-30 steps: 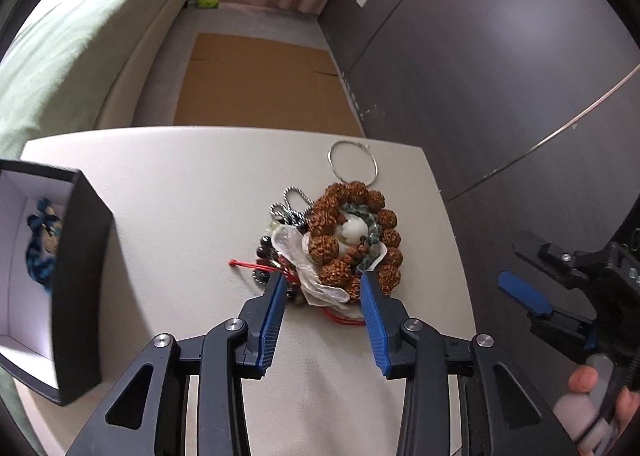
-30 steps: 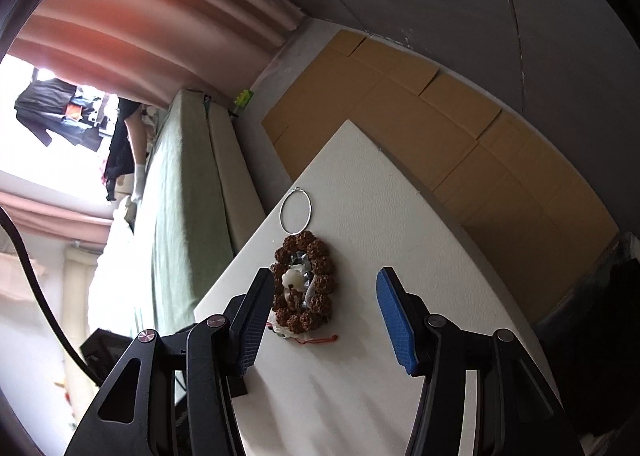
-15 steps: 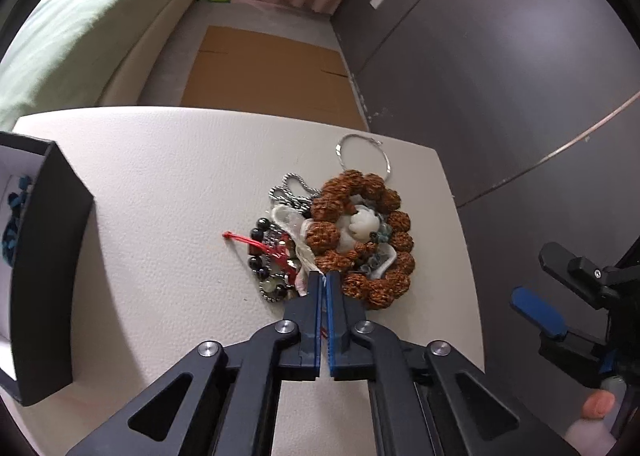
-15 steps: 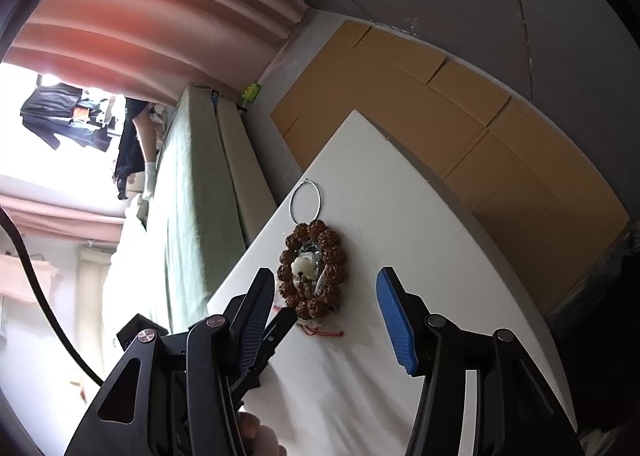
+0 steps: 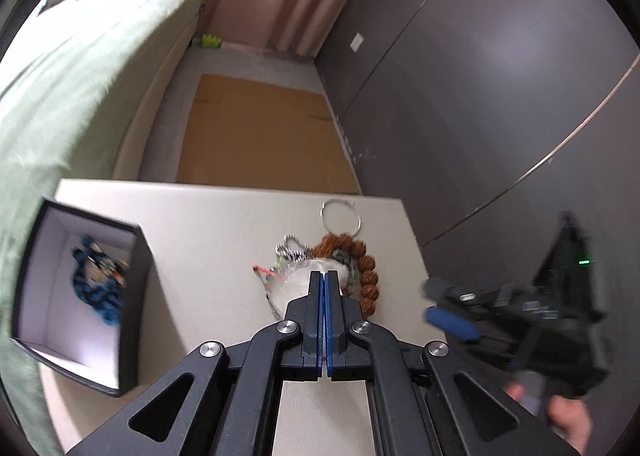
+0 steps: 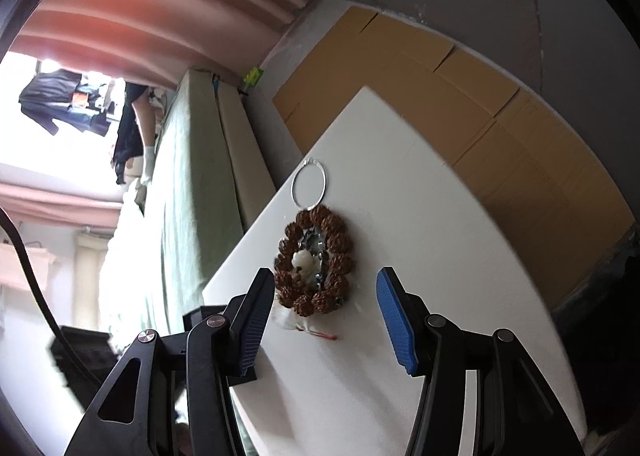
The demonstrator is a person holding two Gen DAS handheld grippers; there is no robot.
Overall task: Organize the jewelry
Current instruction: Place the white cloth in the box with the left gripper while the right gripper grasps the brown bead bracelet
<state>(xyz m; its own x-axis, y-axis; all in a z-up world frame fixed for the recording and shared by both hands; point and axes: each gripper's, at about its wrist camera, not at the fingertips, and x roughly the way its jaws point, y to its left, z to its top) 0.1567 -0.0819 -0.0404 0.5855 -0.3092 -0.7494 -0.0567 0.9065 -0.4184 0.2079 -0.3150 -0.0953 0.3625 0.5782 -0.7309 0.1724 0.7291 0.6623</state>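
A heap of jewelry lies on the white table (image 5: 208,224): a brown bead bracelet (image 5: 368,276) (image 6: 332,224), a silver chain (image 5: 292,250), a red string (image 5: 260,269) (image 6: 326,335) and a clear pouch (image 5: 292,286). A silver hoop (image 5: 341,216) (image 6: 308,186) lies just beyond it. My left gripper (image 5: 324,276) is shut on the pouch's near edge, and the pouch looks raised off the heap. My right gripper (image 6: 324,280) (image 5: 436,304) hovers open to the right of the heap, touching nothing. The black box (image 5: 136,296) at the left holds blue beads (image 5: 96,284).
A green bed (image 5: 80,68) runs along the table's left and far side. Flat cardboard (image 5: 260,128) lies on the floor beyond the table. Dark wall panels (image 5: 480,96) stand to the right. A person's hand (image 5: 568,420) grips the right tool.
My left gripper closed on the near edge of the heap, then rose and drew back, pulling the pouch up. The box shows more of its inside. The right gripper has hardly moved.
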